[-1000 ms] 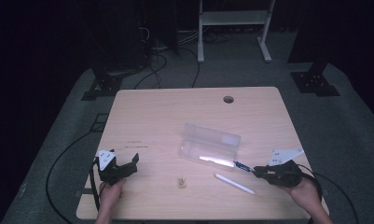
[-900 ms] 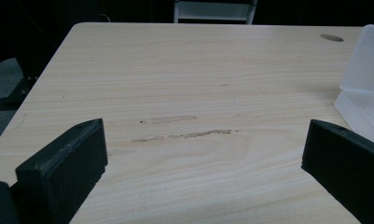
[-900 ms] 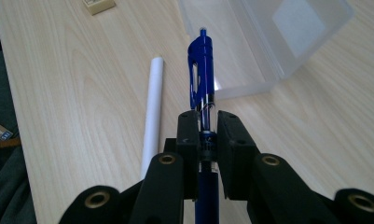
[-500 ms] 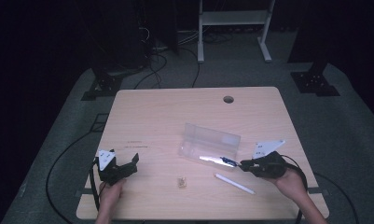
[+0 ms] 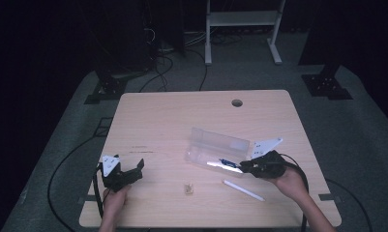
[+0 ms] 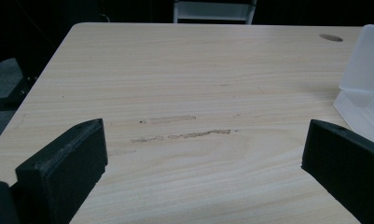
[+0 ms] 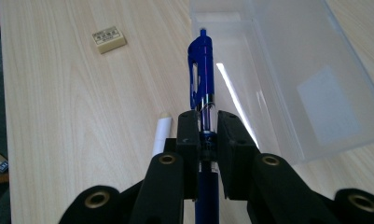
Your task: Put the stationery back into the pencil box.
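Note:
A blue pen (image 7: 201, 74) is clamped between the jaws of my right gripper (image 7: 206, 128), its cap end pointing over the near end of an open clear plastic case (image 7: 296, 79). From above, the right gripper (image 5: 244, 167) hovers at the case's (image 5: 216, 145) right end, with the blue pen (image 5: 229, 164) reaching over the tray. A white stick (image 5: 243, 189) lies on the table just in front of that hand; its tip (image 7: 160, 135) shows left of the jaws. My left gripper (image 5: 136, 169) rests open at the table's front left, with its jaws wide apart over bare wood.
A small beige eraser (image 5: 188, 188) lies between the two hands near the front edge, also seen as the eraser (image 7: 108, 39) far left of the pen. The wooden table (image 5: 182, 116) has a cable hole (image 5: 237, 103) at the back. A scuff mark (image 6: 180, 135) lies ahead of the left gripper.
My right gripper has carried the blue pen leftward from the table's right side to the end of the clear case. The left gripper has stayed put.

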`<state>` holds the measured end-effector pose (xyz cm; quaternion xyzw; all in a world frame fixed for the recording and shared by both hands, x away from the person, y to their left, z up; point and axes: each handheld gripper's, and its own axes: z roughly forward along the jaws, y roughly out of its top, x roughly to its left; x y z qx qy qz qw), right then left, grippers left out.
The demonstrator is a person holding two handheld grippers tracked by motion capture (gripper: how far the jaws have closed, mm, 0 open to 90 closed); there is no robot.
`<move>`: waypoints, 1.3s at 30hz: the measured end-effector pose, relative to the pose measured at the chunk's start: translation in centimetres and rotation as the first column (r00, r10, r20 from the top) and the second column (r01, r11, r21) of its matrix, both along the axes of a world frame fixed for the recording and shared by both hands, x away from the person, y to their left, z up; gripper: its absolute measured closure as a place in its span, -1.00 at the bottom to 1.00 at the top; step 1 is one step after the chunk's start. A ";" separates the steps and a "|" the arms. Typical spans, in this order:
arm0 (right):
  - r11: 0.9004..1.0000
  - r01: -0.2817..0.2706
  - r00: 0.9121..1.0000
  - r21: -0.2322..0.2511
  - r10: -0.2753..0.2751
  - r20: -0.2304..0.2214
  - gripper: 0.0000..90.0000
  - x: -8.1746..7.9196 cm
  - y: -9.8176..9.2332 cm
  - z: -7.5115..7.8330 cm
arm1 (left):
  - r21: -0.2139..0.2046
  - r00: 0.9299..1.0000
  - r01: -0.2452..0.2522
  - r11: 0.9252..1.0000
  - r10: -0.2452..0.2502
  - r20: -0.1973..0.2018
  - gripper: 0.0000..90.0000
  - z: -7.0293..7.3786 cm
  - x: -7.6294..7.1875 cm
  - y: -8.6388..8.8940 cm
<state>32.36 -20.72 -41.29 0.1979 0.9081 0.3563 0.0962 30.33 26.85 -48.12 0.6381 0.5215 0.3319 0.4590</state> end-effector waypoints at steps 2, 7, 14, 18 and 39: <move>1.000 -0.003 1.000 0.006 0.004 -0.003 0.76 0.4 0.4 0.1 | 0.002 1.000 0.001 1.000 -0.001 -0.001 -1.00 0.0 0.0 0.0; 1.000 -0.017 1.000 0.001 0.017 -0.002 0.76 0.9 1.3 0.2 | -0.001 1.000 0.000 1.000 0.000 0.000 -1.00 0.0 0.0 0.0; 0.999 -0.034 0.999 -0.010 0.034 0.000 0.76 1.8 2.6 0.2 | -0.002 1.000 -0.001 1.000 0.001 0.001 -1.00 0.0 0.0 0.0; 0.999 -0.040 0.999 -0.019 0.040 0.000 0.76 2.4 3.2 0.1 | 0.000 1.000 0.001 1.000 -0.001 -0.001 -1.00 0.0 0.0 0.0; 0.999 0.005 0.999 -0.053 -0.007 -0.046 0.76 5.8 5.2 -1.8 | -0.002 1.000 0.002 1.000 -0.002 0.000 -1.00 0.0 0.0 0.0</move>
